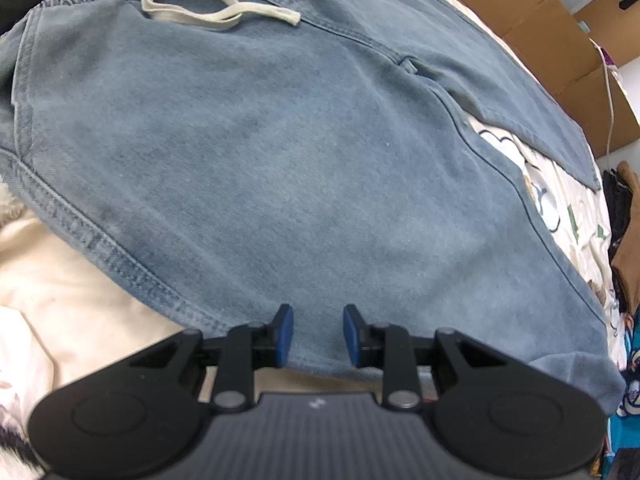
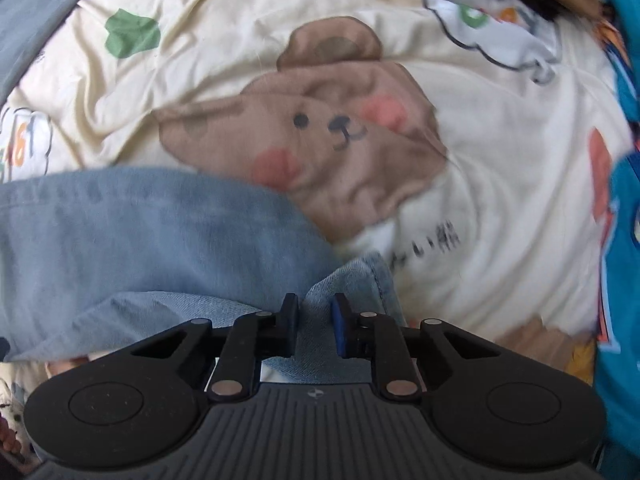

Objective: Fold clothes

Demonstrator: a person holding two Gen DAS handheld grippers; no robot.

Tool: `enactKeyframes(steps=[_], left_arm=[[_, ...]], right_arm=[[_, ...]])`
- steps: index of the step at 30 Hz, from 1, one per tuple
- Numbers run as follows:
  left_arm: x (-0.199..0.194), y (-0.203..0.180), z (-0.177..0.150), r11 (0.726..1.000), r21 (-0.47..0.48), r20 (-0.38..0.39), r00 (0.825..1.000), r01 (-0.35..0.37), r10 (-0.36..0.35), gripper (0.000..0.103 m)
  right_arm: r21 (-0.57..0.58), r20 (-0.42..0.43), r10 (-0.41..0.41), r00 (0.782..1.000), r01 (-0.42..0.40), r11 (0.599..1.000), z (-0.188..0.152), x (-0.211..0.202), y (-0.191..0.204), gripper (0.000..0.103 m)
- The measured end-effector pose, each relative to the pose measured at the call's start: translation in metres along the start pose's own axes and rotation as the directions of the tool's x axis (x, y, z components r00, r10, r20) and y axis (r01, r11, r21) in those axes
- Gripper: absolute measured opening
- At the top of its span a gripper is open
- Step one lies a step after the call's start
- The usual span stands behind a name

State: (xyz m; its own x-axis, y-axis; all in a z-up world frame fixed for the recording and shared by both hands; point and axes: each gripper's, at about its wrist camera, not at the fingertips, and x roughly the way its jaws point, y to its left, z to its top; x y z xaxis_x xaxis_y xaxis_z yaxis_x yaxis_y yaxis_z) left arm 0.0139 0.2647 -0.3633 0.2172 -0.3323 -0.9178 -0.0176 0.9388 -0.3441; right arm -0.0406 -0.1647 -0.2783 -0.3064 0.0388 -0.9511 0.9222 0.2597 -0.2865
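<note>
Light blue denim shorts with a white drawstring lie spread on a cream printed bedsheet. My left gripper is part open at the near edge of the denim, with cloth lying between its blue pads. In the right wrist view a fold of the same denim lies at the lower left. My right gripper is narrowly open with a bunched denim edge between its fingers. Whether either one grips the cloth is unclear.
The bedsheet has a brown bear print and a green patch. Teal printed fabric lies along the right edge. Cardboard boxes stand beyond the bed, with a white cable hanging down.
</note>
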Motion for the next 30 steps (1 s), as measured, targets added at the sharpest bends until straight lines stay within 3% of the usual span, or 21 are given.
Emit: enactKeyframes(steps=[5, 7, 10, 13, 18, 26, 30], left_arm=[[0.000, -0.004, 0.001, 1.000, 0.004, 0.002, 1.000, 0.003, -0.003, 0.029], [0.002, -0.007, 0.002, 1.000, 0.010, 0.000, 1.000, 0.002, -0.002, 0.029], [0.003, -0.009, 0.002, 1.000, 0.013, -0.002, 1.000, 0.002, -0.002, 0.029], [0.004, -0.010, 0.003, 1.000, 0.017, -0.003, 1.000, 0.001, -0.001, 0.029], [0.002, -0.009, 0.004, 1.000, 0.018, -0.007, 1.000, -0.011, 0.012, 0.029], [-0.001, -0.011, 0.007, 0.999, 0.020, 0.001, 0.999, -0.034, 0.034, 0.029], [-0.002, -0.009, 0.010, 0.999, 0.008, 0.001, 0.999, -0.048, 0.048, 0.029]], right_arm=[[0.046, 0.006, 0.008, 1.000, -0.008, 0.999, -0.039, -0.023, -0.024, 0.016], [0.043, -0.030, 0.000, 1.000, 0.001, 0.999, -0.055, -0.021, -0.026, 0.009], [0.047, -0.080, -0.035, 0.996, 0.039, 0.998, -0.074, -0.017, -0.035, 0.012], [0.054, -0.046, -0.056, 0.997, 0.059, 0.997, -0.078, -0.022, -0.042, 0.013], [-0.017, 0.086, -0.031, 0.996, 0.032, 0.999, -0.045, -0.038, -0.028, 0.036], [-0.112, 0.183, -0.013, 0.983, 0.033, 0.993, 0.030, -0.033, -0.008, 0.040], [-0.190, 0.156, 0.036, 0.987, -0.005, 0.982, 0.046, -0.006, -0.005, 0.042]])
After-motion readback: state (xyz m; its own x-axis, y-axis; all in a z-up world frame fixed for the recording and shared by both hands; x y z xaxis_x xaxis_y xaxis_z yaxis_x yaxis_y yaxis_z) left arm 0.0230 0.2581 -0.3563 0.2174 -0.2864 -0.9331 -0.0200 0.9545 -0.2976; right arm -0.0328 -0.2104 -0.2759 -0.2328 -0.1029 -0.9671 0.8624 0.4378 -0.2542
